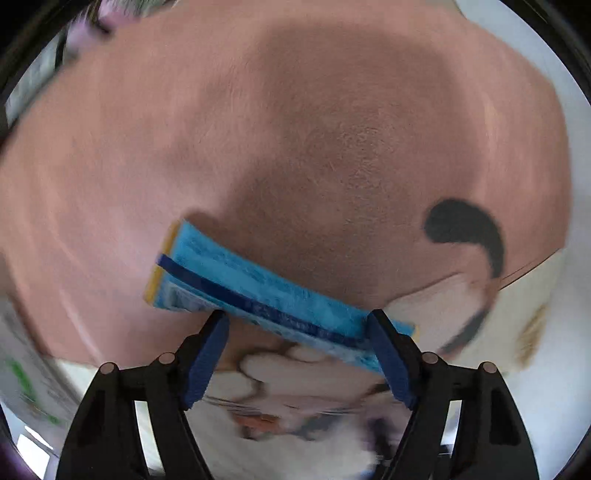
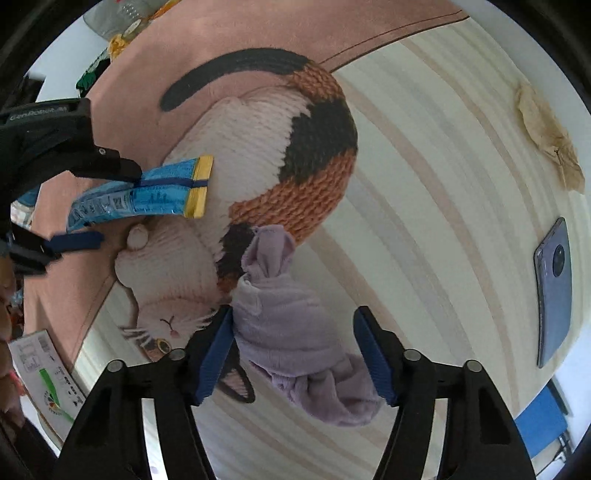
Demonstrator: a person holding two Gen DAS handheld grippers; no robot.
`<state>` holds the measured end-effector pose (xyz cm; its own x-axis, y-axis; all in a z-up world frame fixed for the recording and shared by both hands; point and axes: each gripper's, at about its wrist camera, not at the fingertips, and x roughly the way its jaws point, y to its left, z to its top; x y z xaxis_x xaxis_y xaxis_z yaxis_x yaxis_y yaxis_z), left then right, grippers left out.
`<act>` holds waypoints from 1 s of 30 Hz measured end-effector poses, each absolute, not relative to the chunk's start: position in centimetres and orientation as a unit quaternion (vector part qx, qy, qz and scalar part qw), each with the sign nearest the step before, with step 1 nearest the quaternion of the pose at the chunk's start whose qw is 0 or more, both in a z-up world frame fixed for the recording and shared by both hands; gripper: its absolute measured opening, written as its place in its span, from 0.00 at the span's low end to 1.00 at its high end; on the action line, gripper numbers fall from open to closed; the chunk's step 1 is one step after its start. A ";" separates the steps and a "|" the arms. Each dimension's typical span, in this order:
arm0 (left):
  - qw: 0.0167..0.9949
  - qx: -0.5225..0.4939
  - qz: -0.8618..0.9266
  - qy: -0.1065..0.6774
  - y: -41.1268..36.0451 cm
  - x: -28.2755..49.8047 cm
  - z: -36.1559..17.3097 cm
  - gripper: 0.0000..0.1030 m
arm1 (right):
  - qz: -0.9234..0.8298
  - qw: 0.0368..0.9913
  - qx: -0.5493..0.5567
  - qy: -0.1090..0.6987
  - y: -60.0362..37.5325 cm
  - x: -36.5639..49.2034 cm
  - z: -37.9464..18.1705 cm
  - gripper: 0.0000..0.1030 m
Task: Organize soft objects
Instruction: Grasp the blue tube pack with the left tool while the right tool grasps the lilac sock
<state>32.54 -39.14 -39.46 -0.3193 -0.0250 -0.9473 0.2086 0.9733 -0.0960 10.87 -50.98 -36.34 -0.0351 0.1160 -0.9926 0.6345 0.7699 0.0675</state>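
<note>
A blue packet [image 1: 258, 284] with yellow ends lies on a pink cloth [image 1: 184, 129] printed with a calico cat. My left gripper [image 1: 297, 317] points down over it, fingers straddling the packet; its pads look not quite pressed in. The right wrist view shows the same packet [image 2: 147, 192] between the left gripper's [image 2: 118, 203] fingers. A bundled lilac cloth [image 2: 288, 325] lies on the cat print between the fingers of my right gripper [image 2: 293, 312]. The left pad touches its side, and the right fingertip stands clear of it.
A blue-grey phone [image 2: 554, 288] lies face down at the right on the pale striped part of the cloth [image 2: 424, 184]. A crumpled beige scrap [image 2: 546, 136] sits beyond it. A printed box [image 2: 44, 369] is at the left edge; soft toys [image 2: 122, 22] are at the far top left.
</note>
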 end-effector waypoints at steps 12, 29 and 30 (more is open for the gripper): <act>0.557 0.117 -0.131 0.811 -37.4 30.6 -40.0 0.76 | -0.185 0.631 0.234 0.716 -49.5 10.8 -37.9 0.64; 0.645 0.161 -0.148 0.732 -37.0 23.3 -35.9 0.13 | -0.196 0.641 0.207 0.712 -45.2 8.9 -37.9 0.34; 0.648 0.154 -0.151 0.731 -36.6 23.1 -35.5 0.13 | -0.193 0.643 0.212 0.710 -44.9 9.0 -37.5 0.34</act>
<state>23.10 -36.59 -35.47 -0.1135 0.0303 -0.9931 0.4210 0.9068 -0.0204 9.00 -44.87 -37.51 -0.0824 0.0514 -0.9953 0.5494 0.8356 -0.0023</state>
